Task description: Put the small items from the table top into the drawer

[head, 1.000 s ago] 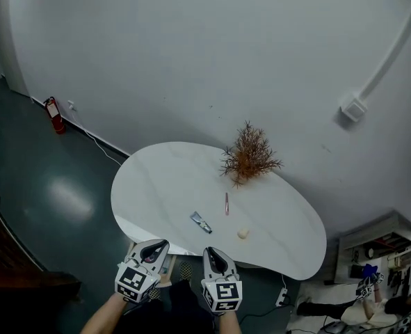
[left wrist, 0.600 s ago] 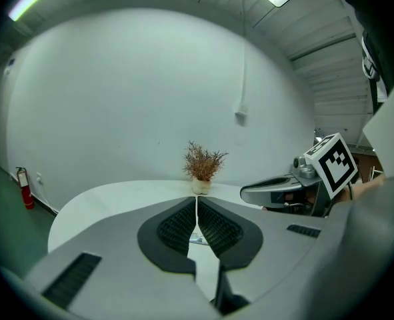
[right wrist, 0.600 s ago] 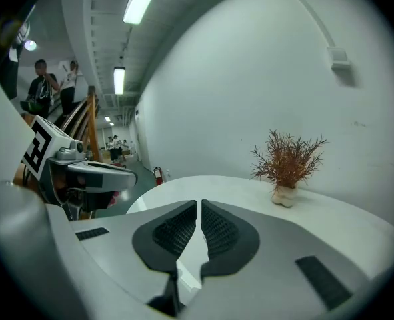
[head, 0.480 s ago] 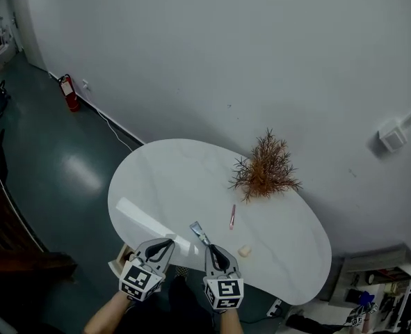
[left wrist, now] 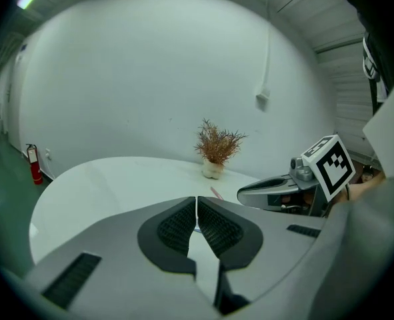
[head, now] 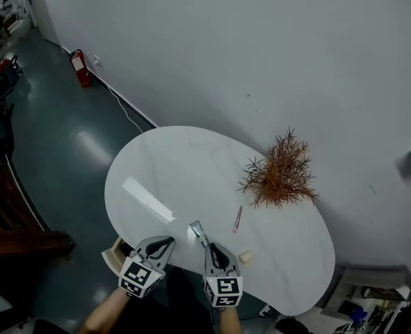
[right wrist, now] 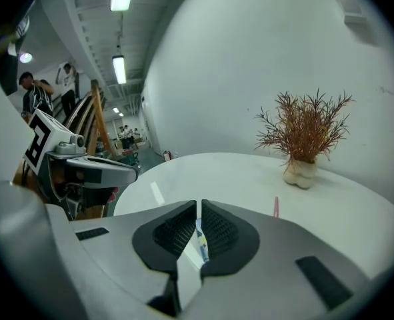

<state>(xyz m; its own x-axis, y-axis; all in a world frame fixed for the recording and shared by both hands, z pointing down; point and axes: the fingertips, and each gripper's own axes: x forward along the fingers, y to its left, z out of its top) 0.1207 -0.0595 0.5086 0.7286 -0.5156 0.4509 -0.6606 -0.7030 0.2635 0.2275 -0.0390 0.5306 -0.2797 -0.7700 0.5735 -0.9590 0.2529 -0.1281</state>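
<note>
Three small items lie on the table (head: pixel 156 165): tube (head: pixel 197 231), pink stick (head: pixel 237 219), cream block (head: pixel 245 257). Left gripper (head: pixel 167 241) and right gripper (head: pixel 207 245), both closed and empty, point tableward, likely lining up a pick.

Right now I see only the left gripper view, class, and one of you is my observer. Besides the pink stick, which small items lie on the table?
Observer: A small tube lies near the front edge of the table, just ahead of the right gripper.
Operator: Is it gripped?
Observer: No. In the right gripper view the jaws are almost together, and the tube lies on the table beyond them.
Operator: Anything else?
Observer: In the head view, a cream lump sits on the table to the right of that gripper.
</note>
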